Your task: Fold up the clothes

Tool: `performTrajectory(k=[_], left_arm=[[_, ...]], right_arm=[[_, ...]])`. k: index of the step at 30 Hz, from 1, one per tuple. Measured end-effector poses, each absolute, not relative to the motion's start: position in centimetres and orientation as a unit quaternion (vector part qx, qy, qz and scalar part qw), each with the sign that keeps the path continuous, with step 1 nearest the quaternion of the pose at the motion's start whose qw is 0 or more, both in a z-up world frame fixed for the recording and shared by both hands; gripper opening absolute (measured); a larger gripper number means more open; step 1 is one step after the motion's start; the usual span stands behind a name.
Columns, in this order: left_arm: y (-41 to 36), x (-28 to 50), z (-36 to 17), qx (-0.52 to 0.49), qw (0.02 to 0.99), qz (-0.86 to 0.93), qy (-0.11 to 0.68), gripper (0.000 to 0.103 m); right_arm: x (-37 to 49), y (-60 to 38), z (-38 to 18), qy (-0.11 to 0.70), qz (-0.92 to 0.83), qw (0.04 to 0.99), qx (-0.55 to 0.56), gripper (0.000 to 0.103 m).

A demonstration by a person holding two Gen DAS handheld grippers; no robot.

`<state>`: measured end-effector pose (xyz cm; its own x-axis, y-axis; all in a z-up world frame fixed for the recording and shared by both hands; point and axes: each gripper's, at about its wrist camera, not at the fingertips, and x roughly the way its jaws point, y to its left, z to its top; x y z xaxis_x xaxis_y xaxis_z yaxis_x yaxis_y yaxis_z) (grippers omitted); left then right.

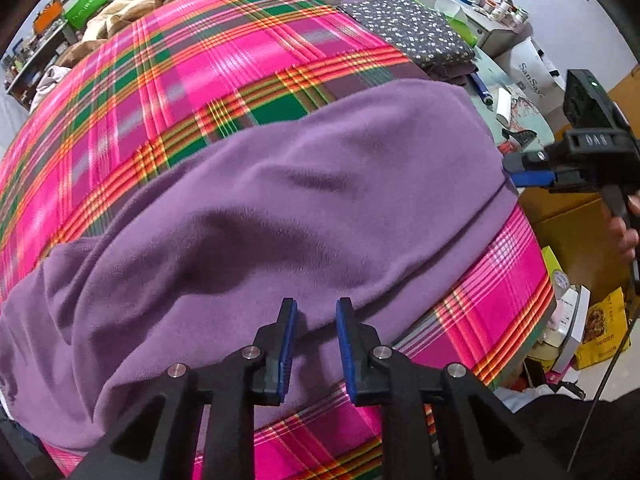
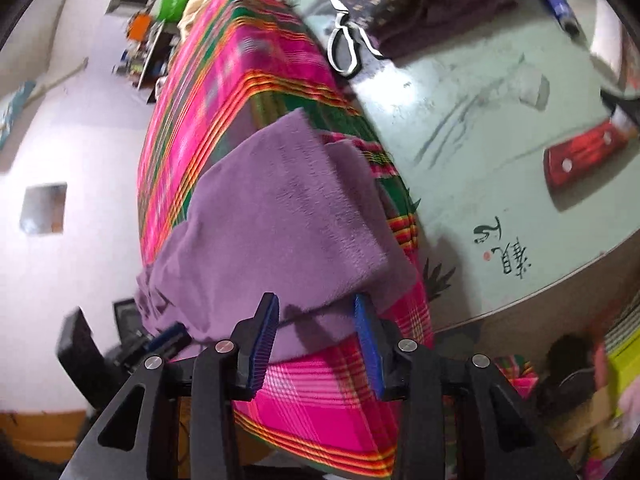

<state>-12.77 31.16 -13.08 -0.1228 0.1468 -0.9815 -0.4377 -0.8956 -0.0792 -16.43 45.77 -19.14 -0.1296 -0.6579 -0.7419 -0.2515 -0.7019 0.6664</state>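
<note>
A purple fleece garment (image 1: 280,216) lies spread across a pink plaid cloth (image 1: 192,72) that covers the work surface. My left gripper (image 1: 316,312) is open, its blue pads just above the garment's near edge with cloth showing in the gap. My right gripper (image 2: 316,308) is open at the garment's right end (image 2: 280,224), the jaws standing either side of the hem. It also shows in the left wrist view (image 1: 524,168), at the garment's right edge. The left gripper appears in the right wrist view (image 2: 168,338), low on the left.
A folded dark floral garment (image 1: 408,28) lies on a stack at the back right. A pale green table (image 2: 480,128) beside the cloth carries a red object (image 2: 584,156) and a blue tube (image 2: 556,4). Boxes and bags (image 1: 600,332) crowd the floor on the right.
</note>
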Motion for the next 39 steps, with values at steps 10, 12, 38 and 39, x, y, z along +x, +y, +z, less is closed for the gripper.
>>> performTrajectory(k=[10, 12, 38, 39], left_arm=[[32.7, -12.6, -13.4, -0.620, 0.264, 0.730, 0.114, 0.024], [33.3, -12.5, -13.4, -0.618, 0.274, 0.727, 0.123, 0.024], [35.5, -11.0, -4.9, -0.540, 0.326, 0.765, 0.130, 0.001], [35.7, -10.6, -5.4, -0.543, 0.328, 0.761, 0.133, 0.001]], right_arm=[[-17.6, 47.4, -20.8, -0.434, -0.642, 0.147, 0.615, 0.043], [-17.7, 47.7, -20.5, -0.439, -0.646, 0.150, 0.605, 0.036], [-19.1, 50.8, -12.1, -0.427, -0.722, 0.182, 0.514, 0.004], [-18.9, 51.0, -12.0, -0.424, -0.723, 0.182, 0.515, 0.004]])
